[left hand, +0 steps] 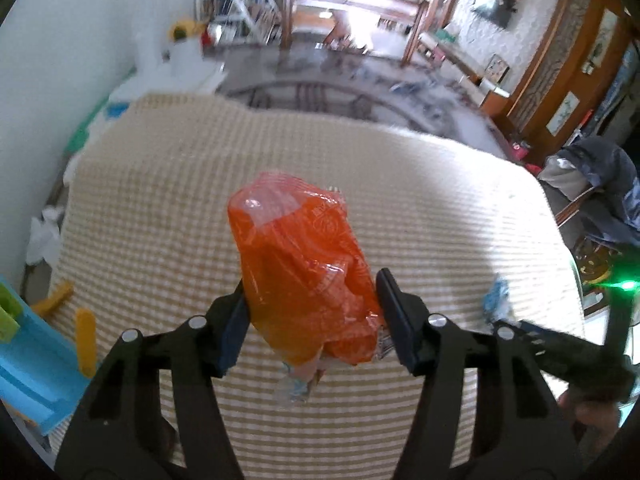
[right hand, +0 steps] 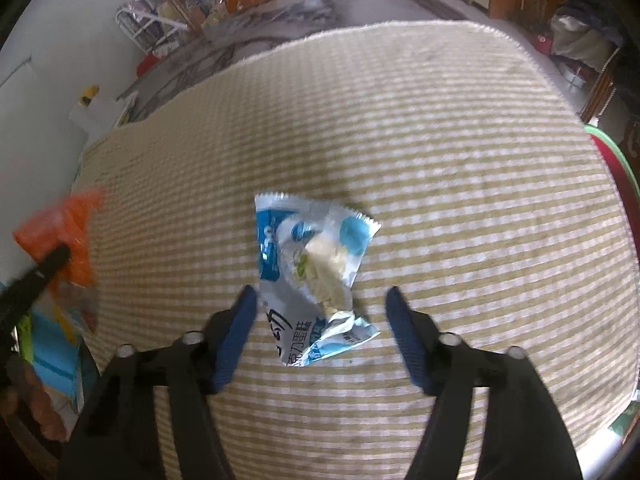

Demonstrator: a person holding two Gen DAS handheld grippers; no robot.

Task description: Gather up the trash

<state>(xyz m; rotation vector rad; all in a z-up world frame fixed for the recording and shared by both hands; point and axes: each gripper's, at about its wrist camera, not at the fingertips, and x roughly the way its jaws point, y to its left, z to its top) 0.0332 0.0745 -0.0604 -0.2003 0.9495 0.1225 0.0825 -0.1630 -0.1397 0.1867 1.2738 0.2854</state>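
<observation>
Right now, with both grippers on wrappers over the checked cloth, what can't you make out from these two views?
- Left wrist view: the orange wrapper sits between the left gripper pads, hiding the small packet beneath it.
- Right wrist view: whether the right gripper pads touch the blue-and-white wrapper; a gap shows on one side.
- Either view: any trash bin; none is in frame.
- Left wrist view: the blue tray is cut off by the edge.

A bag (left hand: 304, 276) sits between the pads of the left gripper (left hand: 312, 308), above a mat (left hand: 400, 184). To its right, a wrapper (right hand: 316, 276) lies on the mat between the fingers of the right gripper (right hand: 320, 320). Floor (left hand: 340, 76) lies behind the mat.
</observation>
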